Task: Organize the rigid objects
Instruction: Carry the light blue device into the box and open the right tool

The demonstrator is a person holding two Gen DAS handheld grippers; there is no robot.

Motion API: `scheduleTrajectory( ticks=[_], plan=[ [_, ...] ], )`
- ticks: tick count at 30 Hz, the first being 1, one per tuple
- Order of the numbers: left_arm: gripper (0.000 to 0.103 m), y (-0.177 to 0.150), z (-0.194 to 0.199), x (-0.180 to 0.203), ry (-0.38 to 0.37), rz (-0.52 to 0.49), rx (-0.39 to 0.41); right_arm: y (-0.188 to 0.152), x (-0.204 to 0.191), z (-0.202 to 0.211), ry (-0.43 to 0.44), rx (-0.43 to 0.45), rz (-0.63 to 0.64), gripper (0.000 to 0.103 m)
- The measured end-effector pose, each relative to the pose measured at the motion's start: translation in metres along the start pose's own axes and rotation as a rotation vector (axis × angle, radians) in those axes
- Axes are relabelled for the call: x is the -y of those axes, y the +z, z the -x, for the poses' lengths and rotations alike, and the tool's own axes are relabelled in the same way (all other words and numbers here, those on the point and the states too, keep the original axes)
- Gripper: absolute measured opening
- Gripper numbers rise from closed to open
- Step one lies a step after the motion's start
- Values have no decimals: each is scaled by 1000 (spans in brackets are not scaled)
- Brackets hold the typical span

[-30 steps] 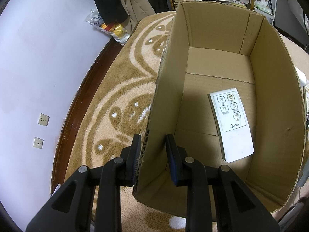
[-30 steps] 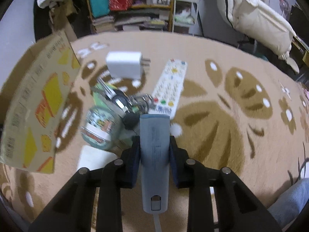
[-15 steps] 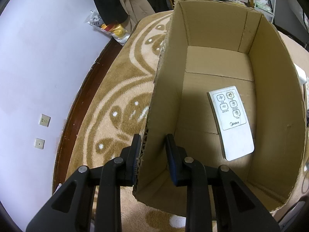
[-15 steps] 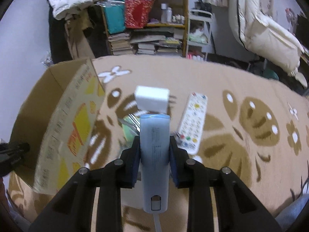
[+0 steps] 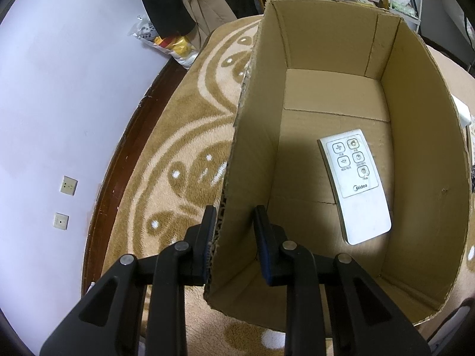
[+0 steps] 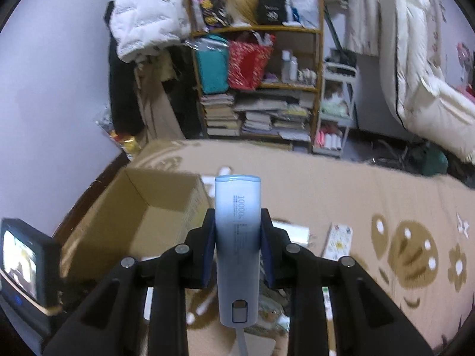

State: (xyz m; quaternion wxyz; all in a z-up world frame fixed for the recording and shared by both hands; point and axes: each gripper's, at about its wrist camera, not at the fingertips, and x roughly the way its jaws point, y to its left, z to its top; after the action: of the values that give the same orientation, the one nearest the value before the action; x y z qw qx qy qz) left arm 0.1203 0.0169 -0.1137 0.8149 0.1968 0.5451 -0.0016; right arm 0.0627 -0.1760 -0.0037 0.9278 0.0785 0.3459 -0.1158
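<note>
With right gripper (image 6: 237, 244) clamped on power bank (image 6: 237, 237) above carpet, and left gripper (image 5: 233, 240) straddling box (image 5: 415, 154) wall, not visibly pinching: carry over rim, lower beside remote (image 5: 354, 185), then release.

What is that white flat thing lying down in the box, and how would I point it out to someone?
Find the big open cardboard box on the patterned beige rug; the left hand-held gripper straddles its near wall. On the box floor lies a slim white remote control, alone in there. It has five round buttons at its far end and the name Midea printed below them.
</note>
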Motion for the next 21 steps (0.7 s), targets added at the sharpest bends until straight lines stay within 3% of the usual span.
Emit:
scheduleTrajectory(
  ticks=[9, 21],
  plan=[
    [24, 1, 1, 1, 1, 1, -3, 23, -38, 7, 116, 49, 7, 29],
    [24, 1, -1, -2, -8, 8, -17, 16, -64, -10, 200, 32, -10, 29]
  ],
)
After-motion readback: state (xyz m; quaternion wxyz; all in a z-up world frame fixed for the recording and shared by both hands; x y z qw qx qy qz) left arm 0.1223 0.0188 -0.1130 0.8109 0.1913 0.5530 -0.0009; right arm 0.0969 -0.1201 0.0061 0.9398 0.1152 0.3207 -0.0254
